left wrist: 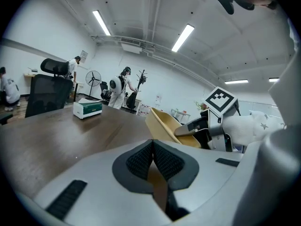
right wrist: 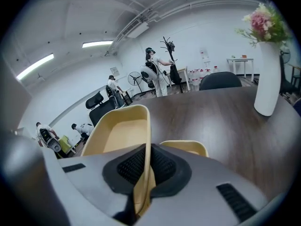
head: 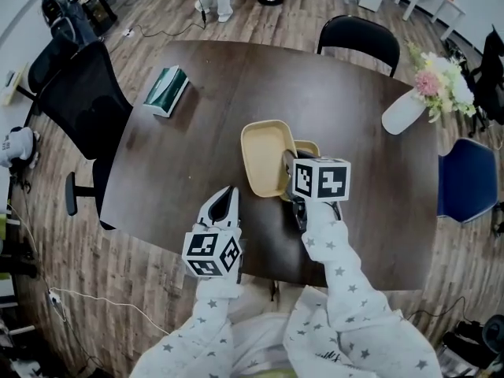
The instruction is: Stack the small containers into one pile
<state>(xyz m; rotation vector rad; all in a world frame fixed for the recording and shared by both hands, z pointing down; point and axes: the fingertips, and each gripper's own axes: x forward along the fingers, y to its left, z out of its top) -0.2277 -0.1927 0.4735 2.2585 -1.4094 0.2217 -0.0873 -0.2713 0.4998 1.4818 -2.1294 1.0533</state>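
Note:
A pale yellow container (head: 264, 156) is held tilted over the middle of the dark table (head: 181, 156). My right gripper (head: 291, 181) is shut on its near rim; in the right gripper view the rim (right wrist: 146, 173) runs between the pads. A second yellow container (head: 309, 149) lies behind and right of the first, mostly hidden, also visible (right wrist: 184, 148) beyond the jaws. My left gripper (head: 224, 205) hovers at the table's near edge, left of the containers, shut and empty (left wrist: 153, 161). It sees the tilted container (left wrist: 165, 126) and the right gripper (left wrist: 207, 128).
A green and white box (head: 166, 90) lies at the table's far left. A white vase with flowers (head: 405, 110) stands at the far right. Black chairs (head: 83, 101) (head: 358, 38) and a blue chair (head: 466, 181) surround the table. People stand in the background.

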